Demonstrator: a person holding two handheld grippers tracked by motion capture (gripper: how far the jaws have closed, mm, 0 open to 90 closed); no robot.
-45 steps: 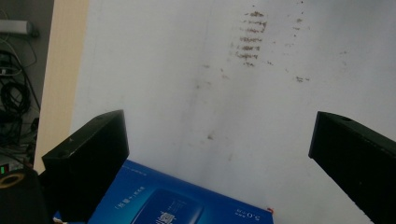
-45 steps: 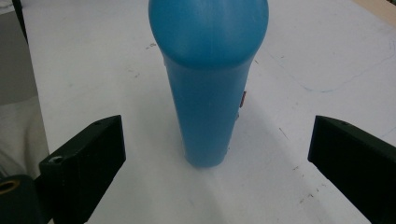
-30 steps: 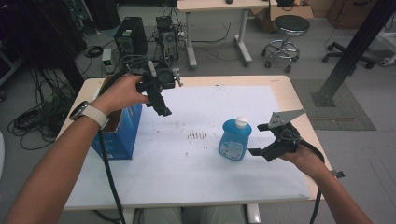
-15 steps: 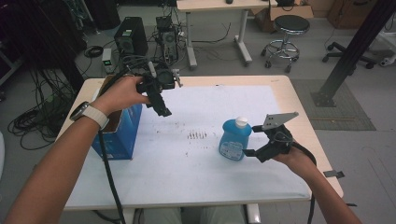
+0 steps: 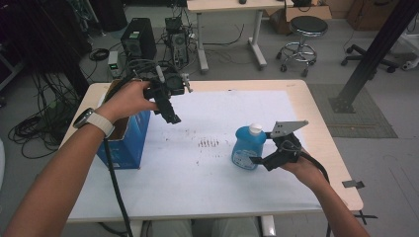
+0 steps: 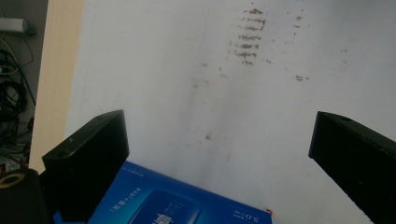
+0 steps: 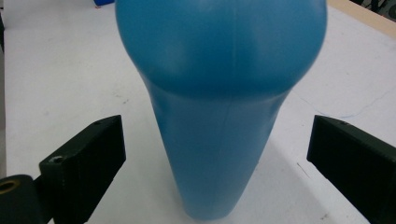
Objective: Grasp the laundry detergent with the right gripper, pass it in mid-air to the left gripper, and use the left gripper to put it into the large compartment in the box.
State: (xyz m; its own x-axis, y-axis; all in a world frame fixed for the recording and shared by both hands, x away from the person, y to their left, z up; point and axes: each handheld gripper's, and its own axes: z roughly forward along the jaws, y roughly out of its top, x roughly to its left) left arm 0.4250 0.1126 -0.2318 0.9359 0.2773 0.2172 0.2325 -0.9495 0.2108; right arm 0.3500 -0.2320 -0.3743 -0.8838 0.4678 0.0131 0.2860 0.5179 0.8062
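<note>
A workshop floor with cables, a stool (image 5: 307, 29) and a second desk is seen behind a wooden counter (image 5: 321, 123) covered by a white sheet (image 5: 222, 177) marked with dark smudges (image 5: 208, 143). A blue bottle (image 5: 245, 147) with a white cap stands upright on the sheet toward the counter's right side. The right gripper (image 5: 262, 159) is held level at the bottle's right, its fingers spread wide; in the right gripper view the bottle (image 7: 219, 107) is seen between the two fingers (image 7: 84, 163), apart from both. The left gripper (image 5: 170, 113) is held raised over the sheet at the far left, just beside an open blue box (image 5: 123, 143) standing on the counter's left edge. Its fingers (image 6: 88, 154) are also spread wide and empty, pointed down at the sheet, with the box's printed top (image 6: 177, 205) seen between them near the left finger.
</note>
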